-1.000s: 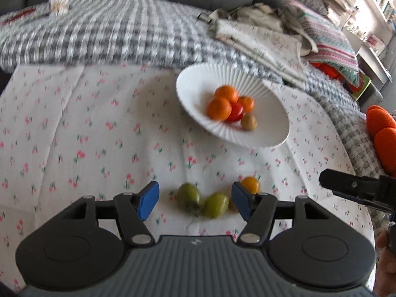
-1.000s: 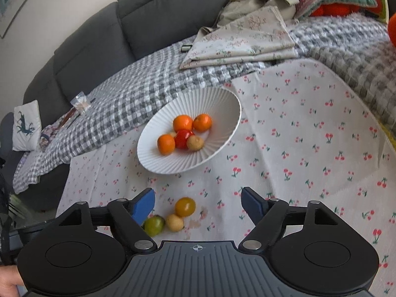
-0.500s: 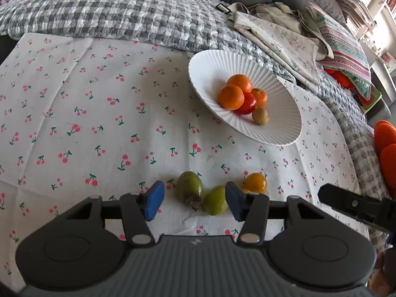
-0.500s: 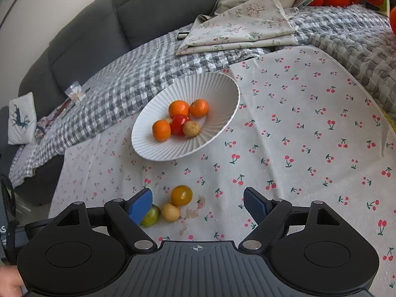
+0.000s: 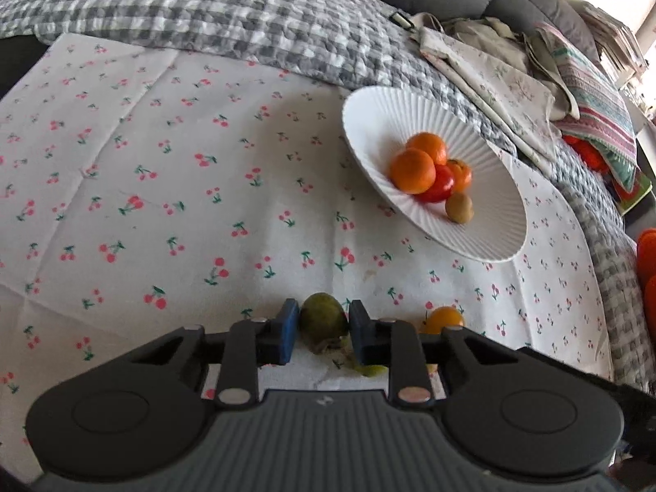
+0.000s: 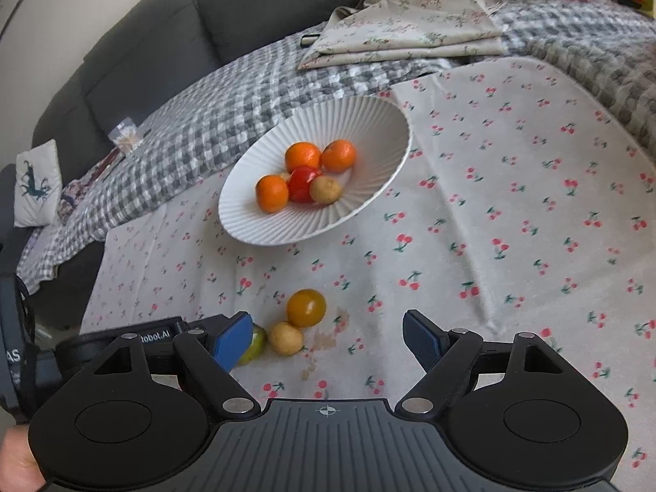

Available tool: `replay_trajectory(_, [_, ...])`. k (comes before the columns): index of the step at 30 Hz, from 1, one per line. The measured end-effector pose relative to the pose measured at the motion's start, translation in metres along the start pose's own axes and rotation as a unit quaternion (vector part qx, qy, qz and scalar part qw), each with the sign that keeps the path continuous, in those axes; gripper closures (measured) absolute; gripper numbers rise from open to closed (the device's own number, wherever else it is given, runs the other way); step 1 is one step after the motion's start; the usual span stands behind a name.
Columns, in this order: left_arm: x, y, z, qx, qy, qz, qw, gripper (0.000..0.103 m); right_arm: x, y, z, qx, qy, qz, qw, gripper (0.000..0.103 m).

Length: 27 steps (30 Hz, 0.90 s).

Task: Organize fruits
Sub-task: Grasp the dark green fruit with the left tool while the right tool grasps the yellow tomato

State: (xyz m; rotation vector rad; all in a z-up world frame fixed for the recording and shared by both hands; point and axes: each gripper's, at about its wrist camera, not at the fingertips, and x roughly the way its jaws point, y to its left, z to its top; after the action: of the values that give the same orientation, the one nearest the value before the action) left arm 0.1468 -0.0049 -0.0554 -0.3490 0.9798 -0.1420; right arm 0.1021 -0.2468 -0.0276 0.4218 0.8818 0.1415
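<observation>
Across the whole near surface lies a white cherry-print cloth (image 5: 164, 188), spread over a grey checked blanket (image 5: 229, 12) that runs along its far edge, with a dark sofa (image 6: 172, 41) behind and folded pale floral fabric (image 6: 410, 24) at the far right. On the cloth, toward the far right in the left wrist view, sits a ribbed white bowl (image 5: 492, 238) holding three orange fruits (image 5: 412, 171), a red fruit (image 5: 438, 188) and a small brownish one (image 5: 459, 208).

Near the front edge, the left gripper (image 5: 322, 328) has its blue pads pressed against either side of a green fruit (image 5: 322, 320), which rests on the cloth. A second green fruit (image 5: 371, 369) shows only partly beneath the right finger, and a small yellow-orange fruit (image 5: 445, 317) lies just to the right. In the right wrist view that yellow-orange fruit touches a small tan fruit (image 6: 285, 338).

The right gripper (image 6: 328, 338) hangs above the cloth with its fingers spread wide, holding nothing.
</observation>
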Motion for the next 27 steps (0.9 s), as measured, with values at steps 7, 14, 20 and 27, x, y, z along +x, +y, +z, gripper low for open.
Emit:
replay_trajectory(7, [-0.014, 0.002, 0.004, -0.013, -0.011, 0.0, 0.9999, 0.078, 0.019, -0.001, 0.005, 0.02, -0.006, -0.004, 1.0, 0.033])
replay_trajectory(14, [-0.017, 0.007, 0.007, -0.027, -0.011, -0.001, 0.9996, 0.078, 0.048, 0.015, 0.004, -0.02, -0.014, -0.031, 0.999, 0.043])
replay_trajectory(20, [-0.017, 0.007, 0.007, -0.023, -0.011, 0.003, 0.9997, 0.078, 0.061, 0.025, 0.001, -0.052, -0.012, -0.048, 0.997, 0.063])
replay_trajectory(27, [-0.016, 0.005, 0.007, -0.016, -0.013, 0.007, 0.9998, 0.078, 0.061, 0.03, 0.0, -0.066, -0.013, -0.034, 0.997, 0.076])
